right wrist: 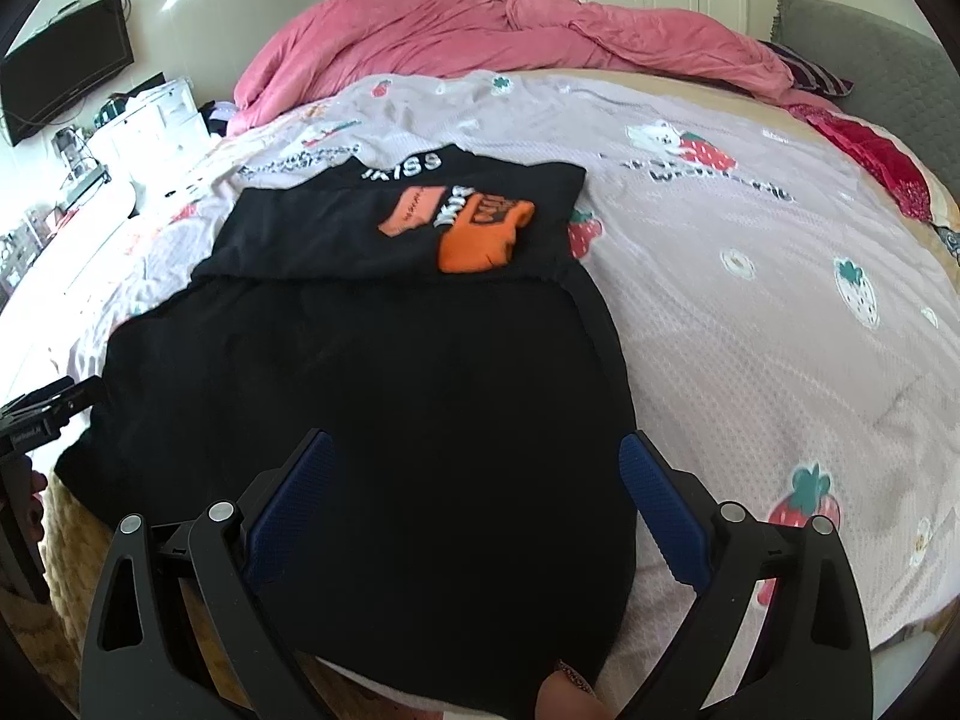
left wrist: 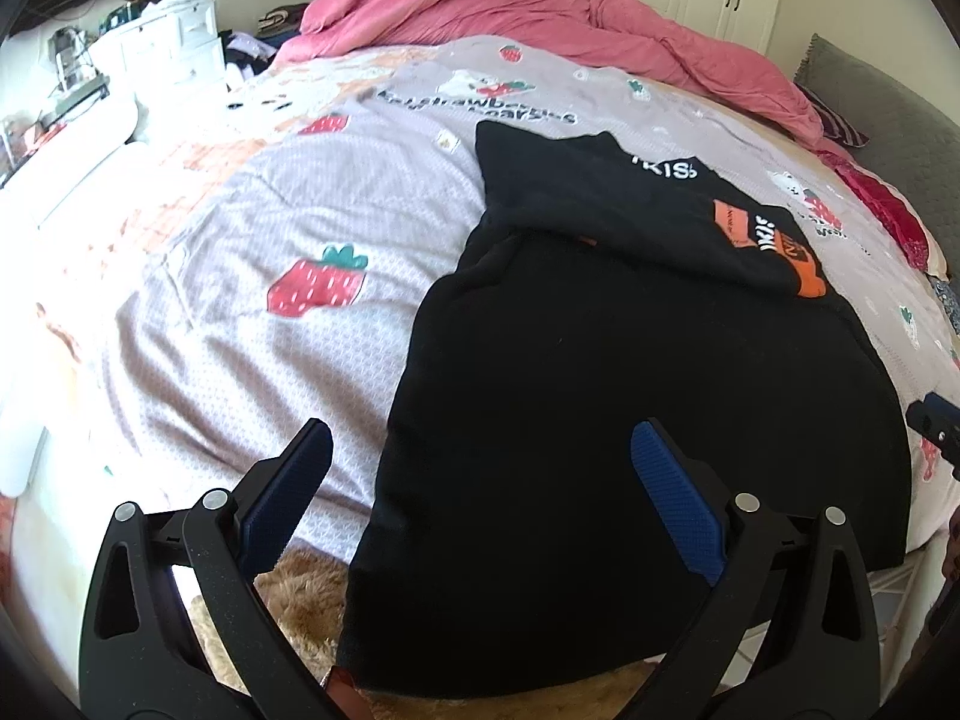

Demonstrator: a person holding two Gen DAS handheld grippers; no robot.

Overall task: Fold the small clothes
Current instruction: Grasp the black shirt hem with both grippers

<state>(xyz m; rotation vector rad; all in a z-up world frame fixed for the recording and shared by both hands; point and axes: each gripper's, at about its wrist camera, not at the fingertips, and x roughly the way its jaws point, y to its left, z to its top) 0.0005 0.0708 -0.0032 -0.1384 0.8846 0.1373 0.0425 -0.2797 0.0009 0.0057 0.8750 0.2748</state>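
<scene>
My left gripper [left wrist: 480,450] blocks the near hem of the black garment [left wrist: 630,420] in the left wrist view; bottom edge cuts the rest. My right gripper [right wrist: 474,462] does the same in the right wrist view. White lettering [right wrist: 403,168] on the far fold reads partly, the top tucked out of sight. Orange print [right wrist: 480,234] wording is too blurred for me to read. Bedsheet [left wrist: 270,192] text is smeared. Clutter on the white drawers [left wrist: 174,30] is too small to tell. A skin-toned blur [right wrist: 564,696] is cut by the bottom edge.
</scene>
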